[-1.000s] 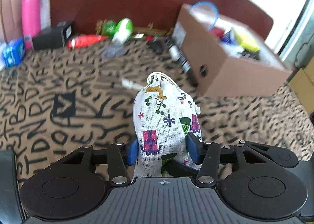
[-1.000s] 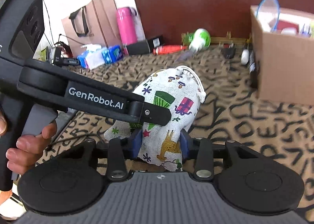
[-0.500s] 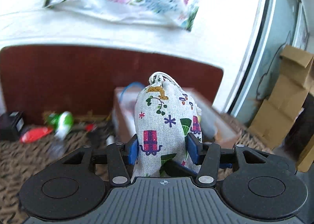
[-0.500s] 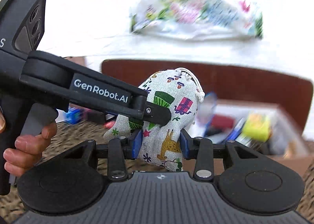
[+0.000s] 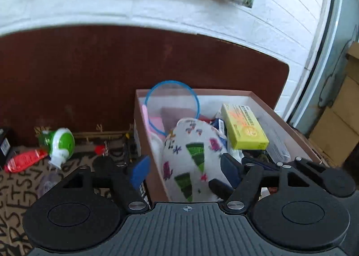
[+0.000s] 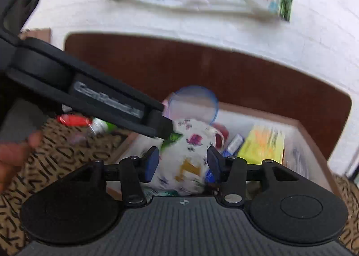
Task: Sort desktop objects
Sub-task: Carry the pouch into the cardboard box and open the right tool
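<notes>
the printed drawstring pouch sits in the cardboard box, beside a yellow carton. your left gripper tilts down over the box, jaws opening, pads clear of the pouch. your right gripper also tilts down, jaws opening around the pouch; contact is blurred.

Cloth pouch (printed weave), matt cardboard box.

I count one cardboard box, one printed pouch, one yellow packet, one blue ring, one red tube, one green-and-white bottle.
</notes>
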### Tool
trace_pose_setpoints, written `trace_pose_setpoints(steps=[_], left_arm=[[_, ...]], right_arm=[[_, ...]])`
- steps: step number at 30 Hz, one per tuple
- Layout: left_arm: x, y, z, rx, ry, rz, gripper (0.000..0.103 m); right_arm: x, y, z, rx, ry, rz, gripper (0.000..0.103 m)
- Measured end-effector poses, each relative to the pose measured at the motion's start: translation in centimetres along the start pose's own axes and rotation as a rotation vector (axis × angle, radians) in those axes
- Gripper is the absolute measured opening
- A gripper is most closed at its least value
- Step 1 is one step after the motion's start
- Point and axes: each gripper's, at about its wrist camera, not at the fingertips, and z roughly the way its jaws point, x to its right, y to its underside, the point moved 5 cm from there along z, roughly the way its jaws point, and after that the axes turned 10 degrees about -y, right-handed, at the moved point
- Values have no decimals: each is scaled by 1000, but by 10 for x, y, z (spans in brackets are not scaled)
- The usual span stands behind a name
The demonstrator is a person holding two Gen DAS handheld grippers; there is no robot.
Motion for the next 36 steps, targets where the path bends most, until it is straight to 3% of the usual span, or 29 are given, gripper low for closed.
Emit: trace_pose_setpoints(steps=[8, 19, 25, 27, 30, 36], left_arm=[[6, -3, 6, 4, 39, 17, 87], [8, 11, 22, -34, 27, 9, 92], [5, 12, 9, -17, 7, 4, 103], [6, 12, -1, 1, 7, 14, 103], [9, 17, -17, 6, -33, 50, 103], [5, 33, -43, -13, -41, 27, 103]], right_arm=[[-3, 9, 7, 4, 12, 21, 49], [7, 7, 19, -2, -20, 98, 52], [-4, 9, 10, 7, -15, 95, 73], [-10, 6, 2, 35, 7, 91, 94], [-16, 1, -13, 75, 57, 83, 100], [-35, 0, -38, 92, 59, 95, 103]])
